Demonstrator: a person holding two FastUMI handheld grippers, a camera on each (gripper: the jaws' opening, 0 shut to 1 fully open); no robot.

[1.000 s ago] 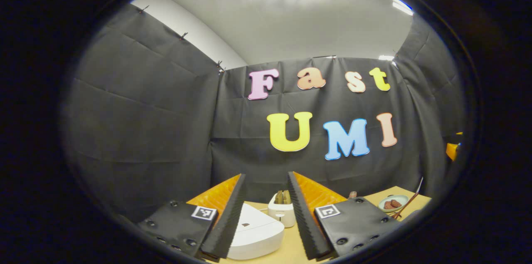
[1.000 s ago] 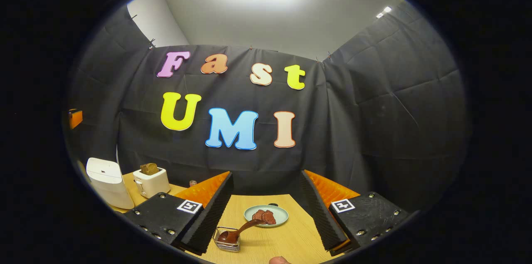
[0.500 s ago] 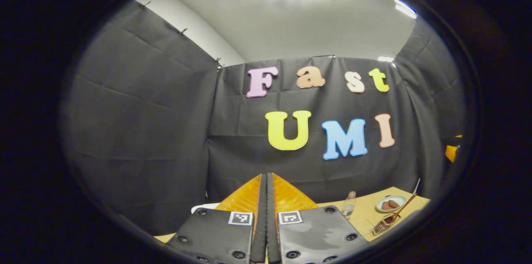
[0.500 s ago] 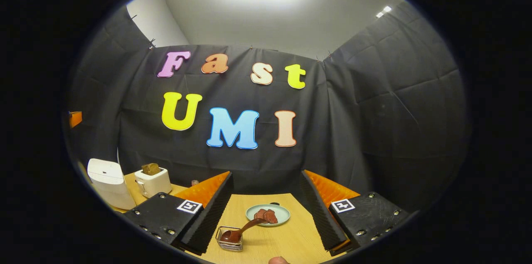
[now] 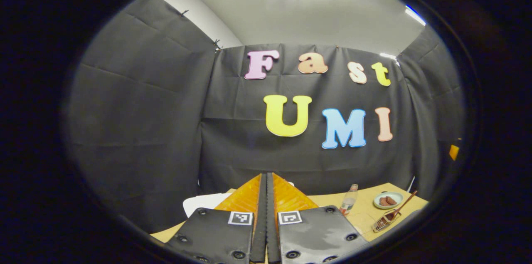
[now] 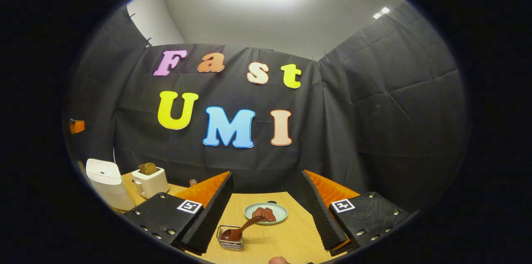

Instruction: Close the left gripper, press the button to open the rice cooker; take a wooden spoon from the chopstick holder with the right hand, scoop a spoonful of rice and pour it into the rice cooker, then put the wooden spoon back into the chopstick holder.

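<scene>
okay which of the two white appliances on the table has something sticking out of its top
The toaster, the smaller white box with brown bread poking from its slot. The taller rice cooker to its left has a shut, bare lid.

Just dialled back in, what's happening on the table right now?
The left gripper is shut on nothing, its fingers pressed together, pointing toward the white rice cooker, whose lid looks closed. The right gripper is open above the table; the wooden spoon sits untouched in the chopstick holder, near a plate.
</scene>
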